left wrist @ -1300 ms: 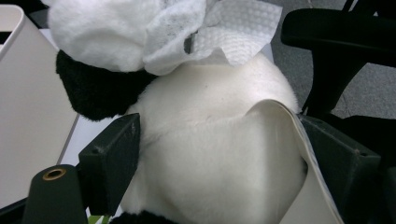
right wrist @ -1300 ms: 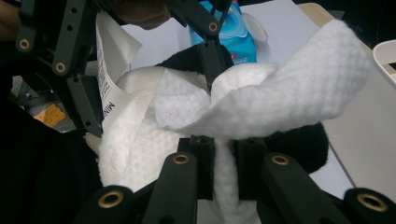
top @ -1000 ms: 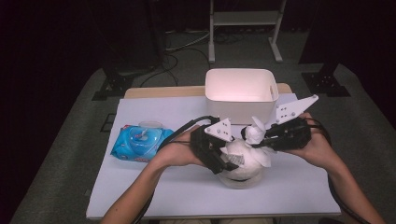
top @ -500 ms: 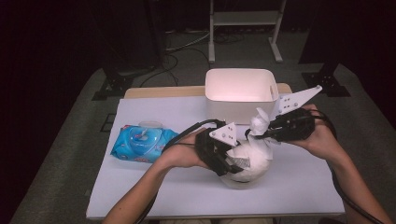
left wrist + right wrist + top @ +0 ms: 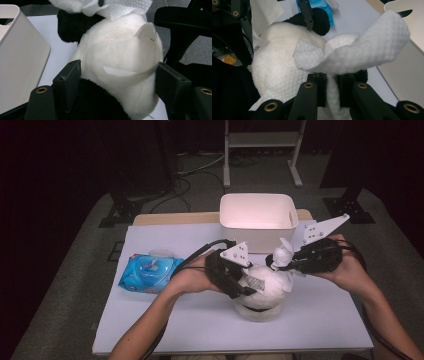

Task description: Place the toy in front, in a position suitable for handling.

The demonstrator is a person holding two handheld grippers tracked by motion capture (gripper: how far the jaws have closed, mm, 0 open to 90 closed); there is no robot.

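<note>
1. In the high view, a black-and-white plush toy [image 5: 262, 290] sits on the white table [image 5: 165, 325], near its middle and just in front of a white bin [image 5: 256, 220]; a blue pack of wet wipes [image 5: 150, 272] lies well apart to the toy's left
2. In the same view the left gripper [image 5: 240, 285] presses against the toy's left side, and the right gripper [image 5: 280, 262] comes in from the right with a crumpled white wipe [image 5: 282, 254] at its tip, just above the toy's upper right
3. In the left gripper view, the two black jaws stand either side of the toy's white body [image 5: 120, 65], each pad against the fur, so the toy is clamped between them; these jaws have just been closing further on it. A white sewn-in tag [image 5: 147, 31] sticks up from the toy, the wipe [image 5: 125, 7] hangs over the top, and the bin [image 5: 20, 57] stands at the left
4. In the right gripper view, the jaws are drawn nearly together and pinch the wipe [image 5: 352, 52], which fans out above them and lies on the toy [image 5: 274, 62]; the wet-wipe pack [image 5: 322, 5] shows at the far top
</note>
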